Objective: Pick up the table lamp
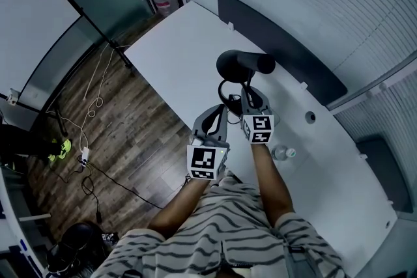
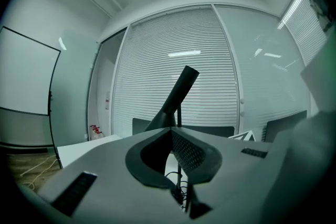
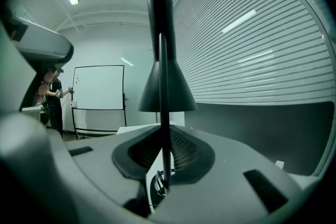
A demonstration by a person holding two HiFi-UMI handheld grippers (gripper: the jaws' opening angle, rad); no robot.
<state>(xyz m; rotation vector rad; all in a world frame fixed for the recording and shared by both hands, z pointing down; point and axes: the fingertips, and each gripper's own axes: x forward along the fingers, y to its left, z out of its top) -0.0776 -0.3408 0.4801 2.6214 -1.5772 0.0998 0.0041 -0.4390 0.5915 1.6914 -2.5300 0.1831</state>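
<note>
A black table lamp (image 1: pixel 244 63) with a cone shade stands on the white table (image 1: pixel 176 68). My right gripper (image 1: pixel 251 98) is shut on the lamp's thin upright stem (image 3: pixel 164 128), which runs between its jaws below the shade (image 3: pixel 167 86). A coiled cord (image 3: pixel 155 184) lies at the lamp's foot. Just to the left, my left gripper (image 1: pixel 220 115) is shut with nothing in it. In the left gripper view the lamp (image 2: pixel 177 96) rises just beyond the closed jaw tips (image 2: pixel 171 130).
A dark partition panel (image 1: pixel 287 55) runs along the table's far edge. A small clear bottle (image 1: pixel 284 153) lies by my right forearm. A whiteboard (image 1: pixel 39 23) and floor cables (image 1: pixel 91 107) lie left of the table. A person (image 3: pixel 52 97) stands by the whiteboard.
</note>
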